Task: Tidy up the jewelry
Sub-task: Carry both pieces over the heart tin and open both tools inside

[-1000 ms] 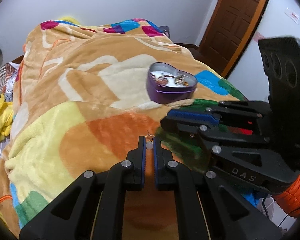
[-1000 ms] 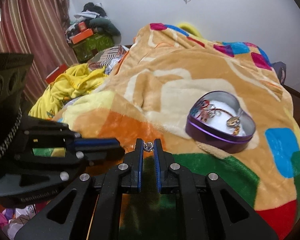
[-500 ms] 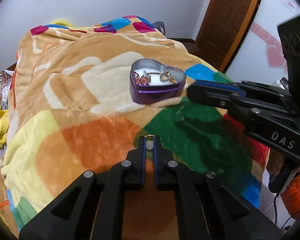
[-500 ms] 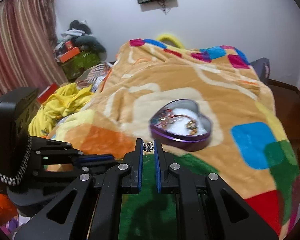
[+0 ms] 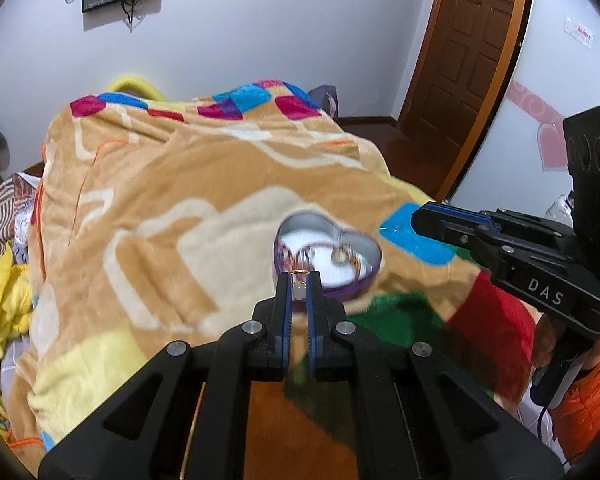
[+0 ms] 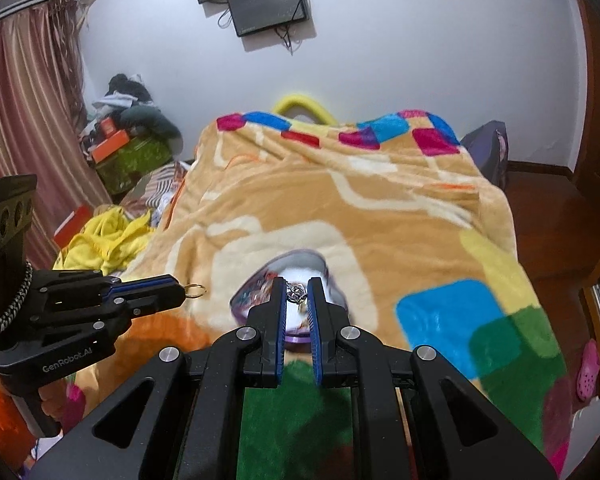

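Note:
A purple heart-shaped tin (image 5: 332, 240) with a white lining and several pieces of jewelry sits on the colourful blanket (image 5: 188, 208). My left gripper (image 5: 299, 280) is shut on a small gold-ringed earring with a pale bead (image 5: 299, 290), just in front of the tin; its gold ring (image 6: 195, 289) sticks out in the right wrist view. My right gripper (image 6: 298, 286) is shut on a small silver ornament (image 6: 295, 293), held over the tin (image 6: 324, 270). The right gripper (image 5: 452, 222) also shows at the right of the left wrist view.
The blanket covers a bed. A yellow cloth pile (image 6: 104, 240) and boxes (image 6: 116, 148) lie to the left. A brown door (image 5: 468, 52) stands at the right and a screen (image 6: 264, 0) hangs on the far wall.
Both grippers have risen and moved forward toward the tin, each still holding its piece. The tin now lies right beyond both pairs of fingertips.

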